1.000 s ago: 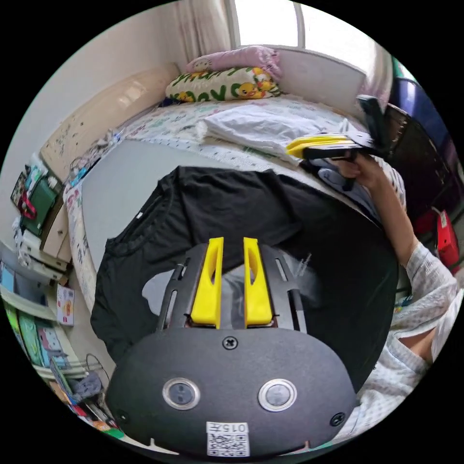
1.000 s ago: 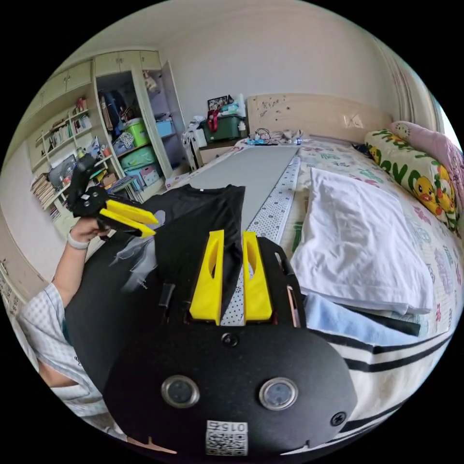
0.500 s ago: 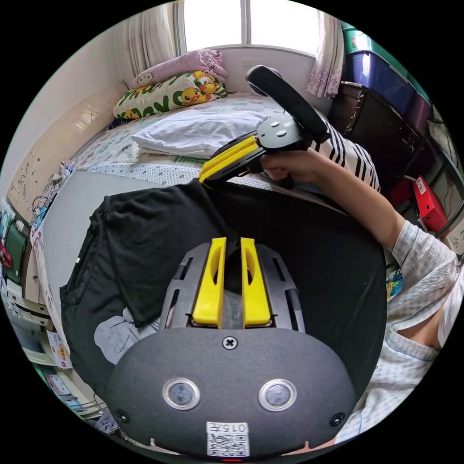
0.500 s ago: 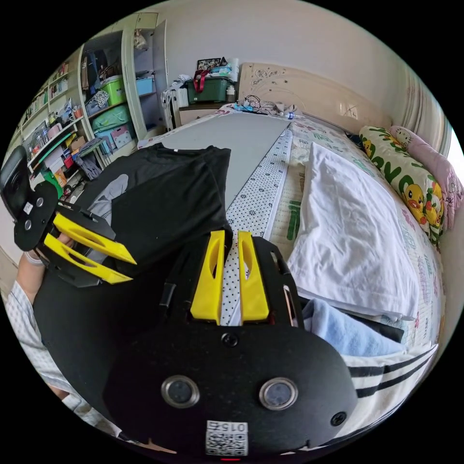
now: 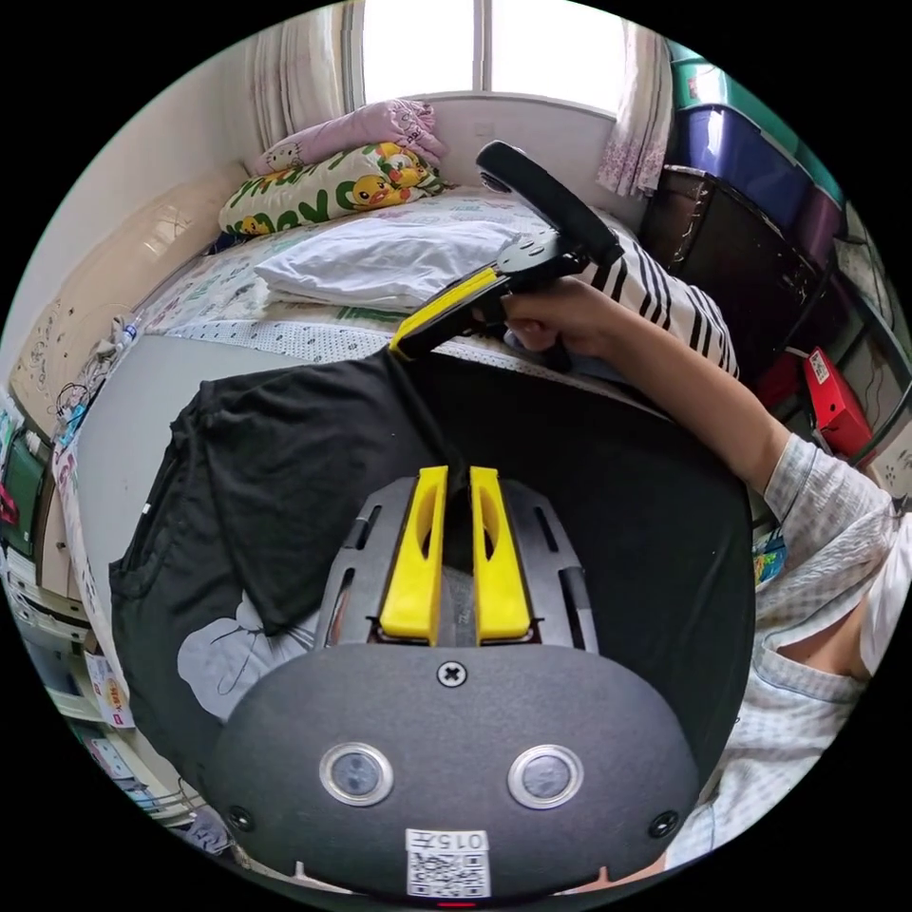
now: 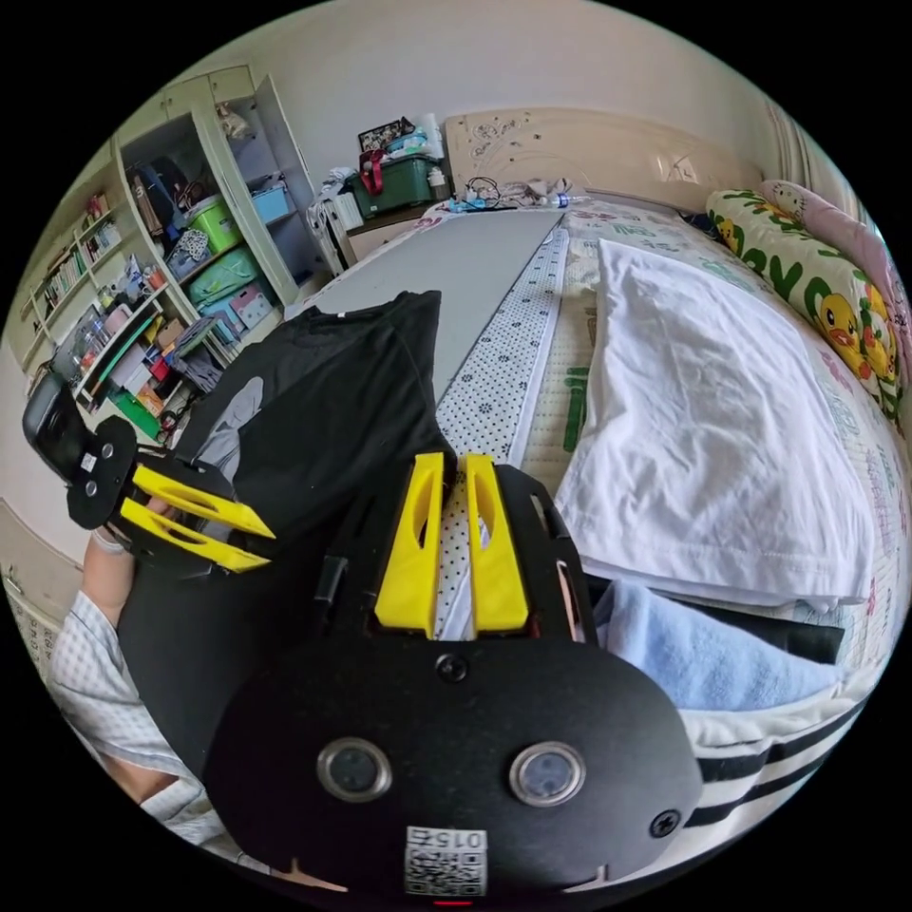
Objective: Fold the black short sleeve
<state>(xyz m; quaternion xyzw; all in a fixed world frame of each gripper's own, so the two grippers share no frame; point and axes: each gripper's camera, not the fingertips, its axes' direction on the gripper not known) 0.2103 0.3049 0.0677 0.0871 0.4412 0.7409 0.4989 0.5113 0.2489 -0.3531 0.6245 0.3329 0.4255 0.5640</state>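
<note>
1. Black cotton short sleeve shirt (image 5: 285,456) spread over a grey board (image 6: 475,261) on the bed (image 6: 570,380), collar toward the headboard (image 6: 608,152), one side folded inward over the body, pale print (image 5: 223,655) showing near the lower edge.
2. Yellow fingers (image 5: 416,560) of the left gripper (image 5: 456,475) nearly pressed together, a taut ridge of black cloth caught between the tips in the left gripper view.
3. Same ridge running up to the right gripper (image 5: 404,344), held in a hand (image 5: 556,318); fingers there closed flat on the fabric edge.
4. In the right gripper view, right gripper (image 6: 454,463) with fingers (image 6: 496,551) close together, shirt edge meeting the tips, dotted sheet visible through the narrow gap.
5. Left gripper (image 6: 261,546) seen there beside the shirt's near side, tips against the black cloth.
6. White folded cloth (image 6: 722,437) lying beside the board, well apart from the shirt; duck-print pillow (image 6: 822,304) beyond; blue towel (image 6: 703,655) and striped fabric (image 6: 760,760) near the bed's edge.
</note>
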